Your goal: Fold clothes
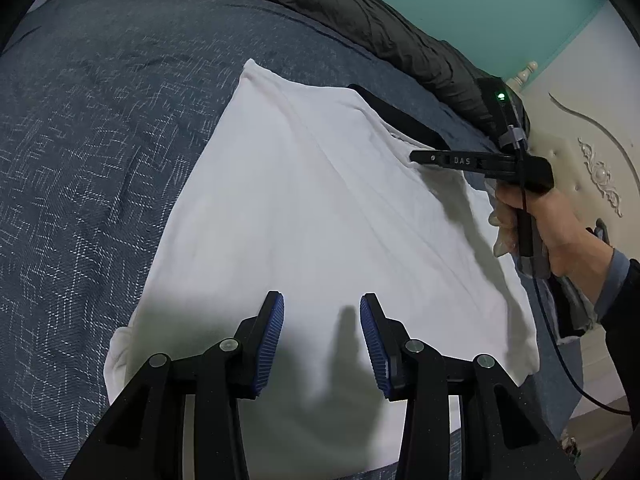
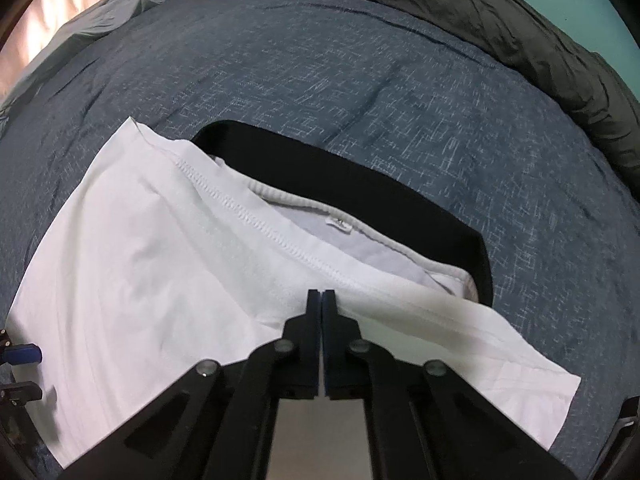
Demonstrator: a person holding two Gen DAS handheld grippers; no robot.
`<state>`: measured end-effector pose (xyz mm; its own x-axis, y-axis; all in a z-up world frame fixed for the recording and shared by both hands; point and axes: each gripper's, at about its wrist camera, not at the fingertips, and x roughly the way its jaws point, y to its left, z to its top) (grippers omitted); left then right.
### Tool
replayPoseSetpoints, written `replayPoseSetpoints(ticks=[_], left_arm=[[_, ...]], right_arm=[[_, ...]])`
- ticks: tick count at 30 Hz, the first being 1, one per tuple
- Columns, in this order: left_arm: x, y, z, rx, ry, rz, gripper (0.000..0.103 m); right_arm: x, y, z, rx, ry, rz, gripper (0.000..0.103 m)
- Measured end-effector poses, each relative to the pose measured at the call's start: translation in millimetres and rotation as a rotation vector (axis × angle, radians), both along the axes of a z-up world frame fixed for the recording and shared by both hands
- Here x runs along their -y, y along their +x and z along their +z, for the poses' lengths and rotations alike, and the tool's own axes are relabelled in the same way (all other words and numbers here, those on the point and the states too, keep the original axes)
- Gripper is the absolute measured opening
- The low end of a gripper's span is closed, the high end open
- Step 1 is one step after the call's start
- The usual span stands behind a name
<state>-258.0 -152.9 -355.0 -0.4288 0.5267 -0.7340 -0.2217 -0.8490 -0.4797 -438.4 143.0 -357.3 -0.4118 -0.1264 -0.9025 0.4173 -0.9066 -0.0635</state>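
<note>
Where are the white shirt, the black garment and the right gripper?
white shirt [image 1: 304, 216]: left wrist view, on the flat middle of the fabric.
black garment [image 2: 360, 184]: right wrist view, on the band showing past the shirt's collar.
right gripper [image 2: 322, 300]: right wrist view, at the shut fingertips, on the shirt's edge.

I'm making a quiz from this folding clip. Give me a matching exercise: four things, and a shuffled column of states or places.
Things:
1. left gripper
2. right gripper
3. black garment
4. dark grey quilt

States:
A. bunched along the bed's far edge
B. jaws apart, above the white shirt
C. under the shirt's collar end
D. shut at the shirt's hem

Pairs: 1-B, 2-D, 3-C, 4-A
</note>
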Motion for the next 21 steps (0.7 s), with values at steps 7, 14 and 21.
replayPoseSetpoints(ticks=[7,14,21], left_arm=[[1,0,-2,0.003,0.006,0.002,0.043],[1,-1,-2,0.007,0.012,0.003,0.044],[-1,-2,-2,0.008,0.012,0.001,0.044]], right_arm=[[-7,4,22,-0.101,-0.027,-0.018,0.0],[-3,-3,6,0.019,-0.066,-0.042,0.003],[4,-2,-9,0.021,-0.092,-0.025,0.037]])
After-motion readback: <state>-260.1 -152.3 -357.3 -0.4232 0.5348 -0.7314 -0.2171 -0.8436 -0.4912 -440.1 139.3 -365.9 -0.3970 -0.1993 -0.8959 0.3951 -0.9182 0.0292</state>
